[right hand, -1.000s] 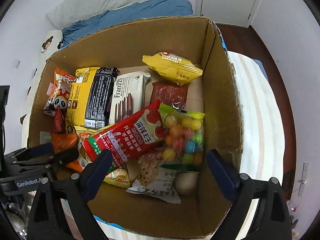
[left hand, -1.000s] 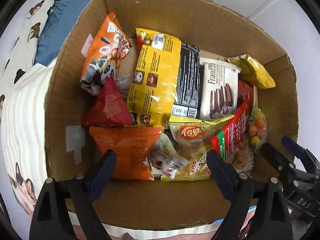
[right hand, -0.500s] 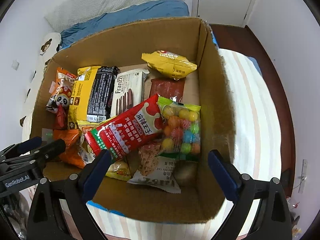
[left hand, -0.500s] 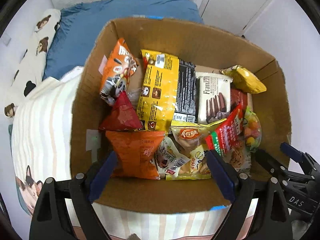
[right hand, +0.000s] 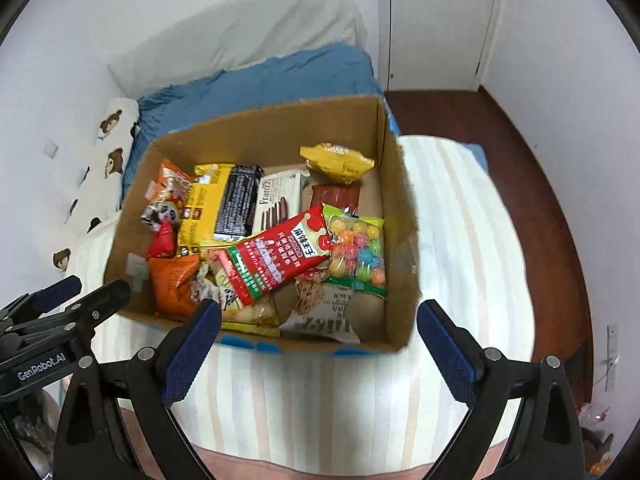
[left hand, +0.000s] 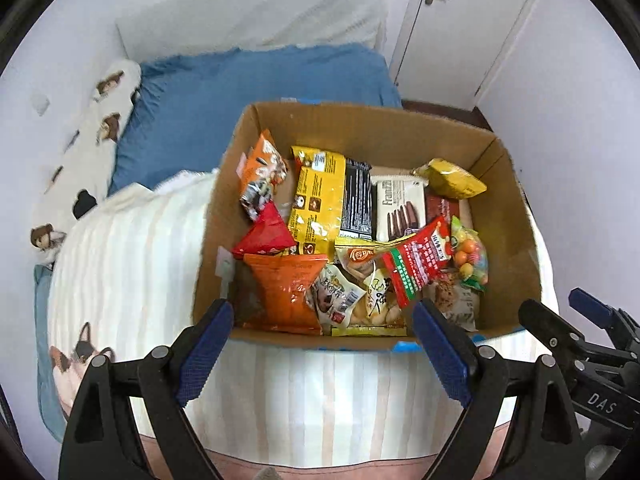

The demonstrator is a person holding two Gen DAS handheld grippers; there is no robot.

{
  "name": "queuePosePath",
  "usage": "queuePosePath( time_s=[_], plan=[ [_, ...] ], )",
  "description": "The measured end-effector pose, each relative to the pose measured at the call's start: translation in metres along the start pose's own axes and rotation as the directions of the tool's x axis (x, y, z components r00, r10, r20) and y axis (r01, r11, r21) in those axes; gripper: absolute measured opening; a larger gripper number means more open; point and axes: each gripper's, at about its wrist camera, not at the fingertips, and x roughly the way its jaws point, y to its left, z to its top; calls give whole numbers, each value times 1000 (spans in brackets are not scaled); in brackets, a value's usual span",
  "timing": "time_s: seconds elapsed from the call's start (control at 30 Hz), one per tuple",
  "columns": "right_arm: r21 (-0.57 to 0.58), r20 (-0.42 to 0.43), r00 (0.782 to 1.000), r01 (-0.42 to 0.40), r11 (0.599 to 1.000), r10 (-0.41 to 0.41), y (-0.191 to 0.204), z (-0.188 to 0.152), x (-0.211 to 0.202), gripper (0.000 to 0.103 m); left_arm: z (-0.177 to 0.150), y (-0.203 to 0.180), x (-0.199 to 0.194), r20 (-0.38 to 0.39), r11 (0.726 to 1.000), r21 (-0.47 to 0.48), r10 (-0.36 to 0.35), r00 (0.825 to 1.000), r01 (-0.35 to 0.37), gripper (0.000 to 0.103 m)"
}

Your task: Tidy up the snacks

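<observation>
On the striped bedspread [left hand: 132, 264] ahead of and below both tools sits the cardboard box [left hand: 360, 120] with all the snacks in it, and I have nothing in either grip: my left gripper [left hand: 322, 342] is spread wide and empty, and my right gripper [right hand: 318, 340] is spread just as wide with nothing between its pads. Both tips hang above the box's near wall, pointing steeply down, so any pick means going forward and down over that edge. If I go for the long red packet [right hand: 280, 256] next, which is my guess and no more, it lies on top of the heap toward the right half, its long axis running diagonally from near-left to far-right; the right gripper is the nearer one, and I would judge it needs to turn so the jaws cross the packet's short width. The orange bag [left hand: 286, 290] at the near left sits closest to my left tool. Counting what I can tell apart (some packets are half buried, so this is a floor, not a total): one orange panda bag [left hand: 262, 178], one small red pouch [left hand: 266, 234], one yellow-and-black packet [left hand: 330, 200], one Franzzi biscuit pack [left hand: 400, 208], one yellow bag [left hand: 450, 178] at the far right, one bag of coloured candy balls [right hand: 356, 250], one oat bar pack [right hand: 324, 308], and at least two pale packets under the red one.
</observation>
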Motion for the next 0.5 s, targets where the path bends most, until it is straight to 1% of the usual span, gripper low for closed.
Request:
queuePosePath(
  time_s=[0.1, 0.23, 0.37, 0.5],
  plan=[
    [-9, 50, 999, -1, 1000, 2, 3, -15, -29, 100, -18, -2, -30, 77, 1000, 7, 24, 997, -24, 92],
    [-6, 98, 995, -24, 1000, 24, 7, -41, -65, 102, -44, -1, -67, 158, 1000, 1, 18, 987, -18, 92],
    [-10, 141, 989, -33, 999, 34, 11, -66, -97, 102, -70, 1, -98, 207, 1000, -5, 25, 978, -25, 92],
    [-23, 182, 983, -31, 999, 34, 15, -91, -126, 102, -90, 5, -121, 228, 1000, -10, 20, 973, -18, 92]
  ],
)
